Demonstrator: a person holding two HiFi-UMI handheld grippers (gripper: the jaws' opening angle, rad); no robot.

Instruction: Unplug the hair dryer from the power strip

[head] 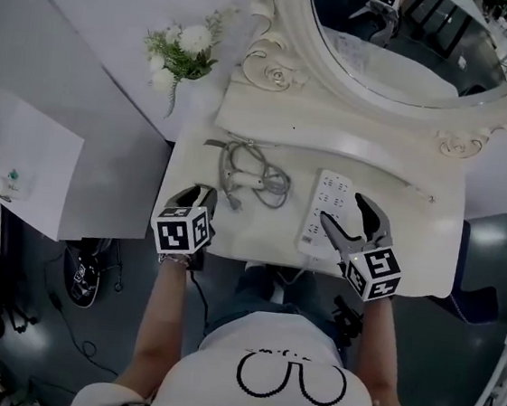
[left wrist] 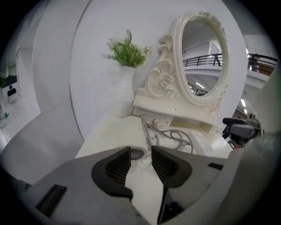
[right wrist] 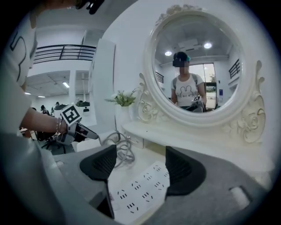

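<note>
The white power strip [head: 326, 189] [right wrist: 136, 189] lies on the white dressing table [head: 414, 234], and the sockets I can see are empty. My right gripper [head: 342, 208] [right wrist: 140, 158] hovers over its near end, open, with nothing held. A grey coiled cord [head: 262, 171] [left wrist: 175, 136] lies left of the strip; its plug end [head: 234, 200] rests on the table, apart from the strip. My left gripper [head: 202, 192] [left wrist: 141, 151] is open just before it. Beyond its jaws lies the white hair dryer [left wrist: 127, 132] with a round grille; the head view does not show it apart from the table.
An ornate oval mirror [head: 417, 43] on a raised shelf [head: 334, 134] stands at the table's back. A white vase of flowers [head: 181, 53] [left wrist: 125, 88] stands at the back left. The strip's own cable [head: 291, 275] drops over the front edge. A white cabinet [head: 22, 162] stands at left.
</note>
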